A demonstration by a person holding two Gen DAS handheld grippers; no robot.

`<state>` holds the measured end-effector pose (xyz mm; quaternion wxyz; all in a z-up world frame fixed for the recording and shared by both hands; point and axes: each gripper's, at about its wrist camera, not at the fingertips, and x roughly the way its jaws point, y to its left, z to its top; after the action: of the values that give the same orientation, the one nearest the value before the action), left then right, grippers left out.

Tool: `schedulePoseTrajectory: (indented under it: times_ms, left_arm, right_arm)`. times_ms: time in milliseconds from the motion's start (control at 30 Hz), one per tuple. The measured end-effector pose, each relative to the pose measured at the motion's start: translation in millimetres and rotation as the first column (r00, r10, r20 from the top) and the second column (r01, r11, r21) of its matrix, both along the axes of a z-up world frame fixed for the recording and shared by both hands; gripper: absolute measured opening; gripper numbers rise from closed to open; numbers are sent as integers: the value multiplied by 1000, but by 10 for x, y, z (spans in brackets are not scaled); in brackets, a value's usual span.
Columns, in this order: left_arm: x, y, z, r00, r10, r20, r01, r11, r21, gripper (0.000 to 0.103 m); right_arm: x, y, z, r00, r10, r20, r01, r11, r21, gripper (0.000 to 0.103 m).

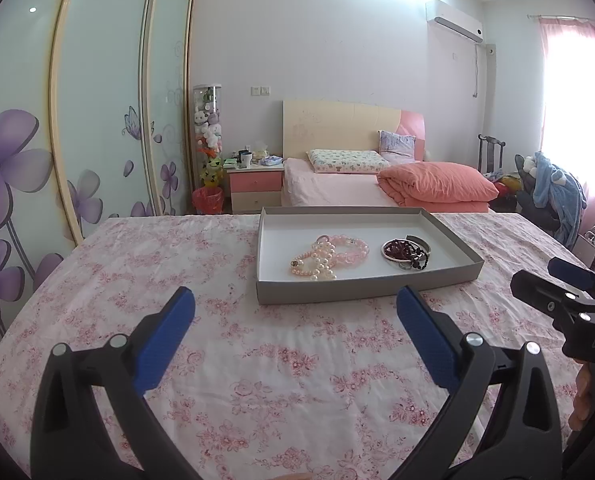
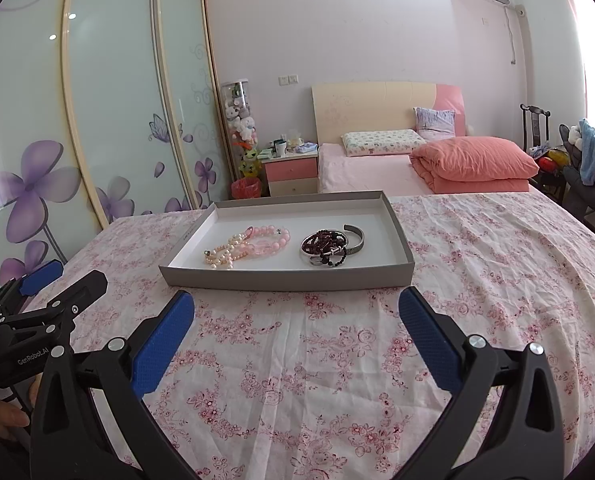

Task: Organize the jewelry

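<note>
A shallow grey tray (image 1: pixel 361 293) (image 2: pixel 281 280) lies on the floral cloth ahead of both grippers. In its left half lie a white pearl bracelet (image 1: pixel 317 266) (image 2: pixel 222 255) and a pink bead bracelet (image 1: pixel 349 249) (image 2: pixel 267 238), overlapping. In its right half a dark red bead bracelet (image 1: pixel 401 247) (image 2: pixel 323 239), a black bead bracelet (image 1: pixel 419 261) (image 2: pixel 333 259) and a silver cuff bangle (image 1: pixel 421 242) (image 2: pixel 355 240) lie in a pile. My left gripper (image 1: pixel 295 304) is open and empty, short of the tray's near wall. My right gripper (image 2: pixel 296 306) is open and empty, also short of it.
The floral cloth (image 1: pixel 257 380) (image 2: pixel 497 280) covers a round-edged table. The right gripper shows at the right edge of the left wrist view (image 1: pixel 569 296); the left gripper shows at the left edge of the right wrist view (image 2: pixel 49 292). A bed (image 2: pixel 377 168) and a wardrobe (image 1: pixel 97 120) stand behind.
</note>
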<state>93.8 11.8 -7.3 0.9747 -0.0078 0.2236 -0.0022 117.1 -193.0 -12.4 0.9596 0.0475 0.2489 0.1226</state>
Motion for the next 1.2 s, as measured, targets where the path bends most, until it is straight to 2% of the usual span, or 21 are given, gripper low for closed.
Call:
schedulePoseTrajectory:
  times_ms: [1200]
  left_arm:
    - [-26,-46,-36,1000,-1,-14,0,1000,-8,99]
  right_arm:
    - [-2,14,1,1000,-1,-4,1,1000,4,101]
